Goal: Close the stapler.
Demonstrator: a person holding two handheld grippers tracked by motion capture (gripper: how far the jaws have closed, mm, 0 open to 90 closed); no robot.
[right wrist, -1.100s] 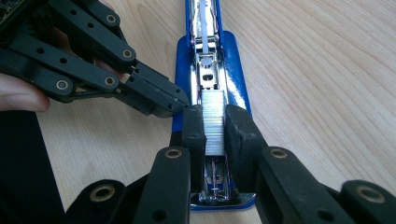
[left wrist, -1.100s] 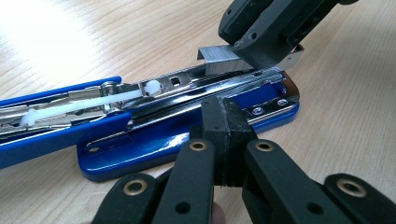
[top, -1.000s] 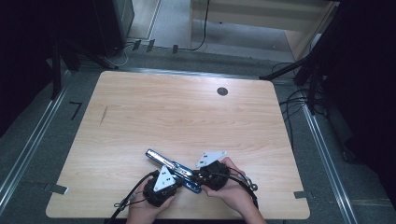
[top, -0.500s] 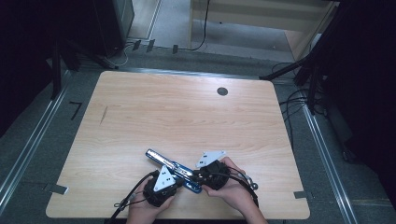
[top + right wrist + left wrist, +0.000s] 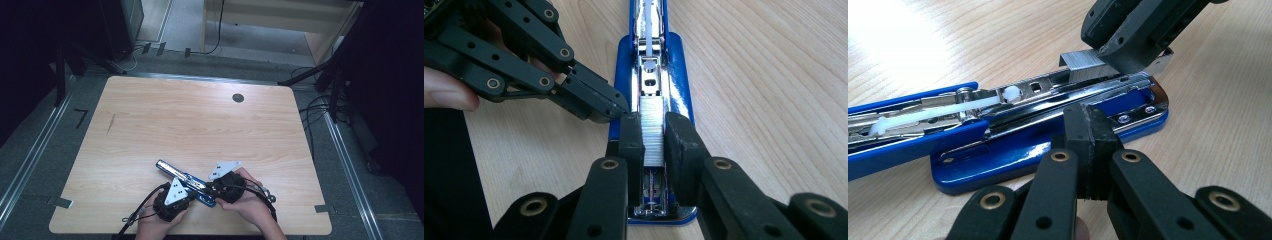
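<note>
The stapler [image 5: 1013, 150] is glossy blue with a bright chrome channel and a white plastic pusher [image 5: 935, 111] inside. The strip of staples [image 5: 652, 131] is silvery grey. Both grippers' fingers [image 5: 630, 137] are matt black. The tabletop [image 5: 200, 125] is pale wood with fine grain.

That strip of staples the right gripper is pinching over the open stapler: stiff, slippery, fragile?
The staple strip looks thin and light, so it probably lifts easily. Its smooth metal sides may slip between the right gripper pads. It is likely brittle: a twist could snap it above the stapler channel.
</note>
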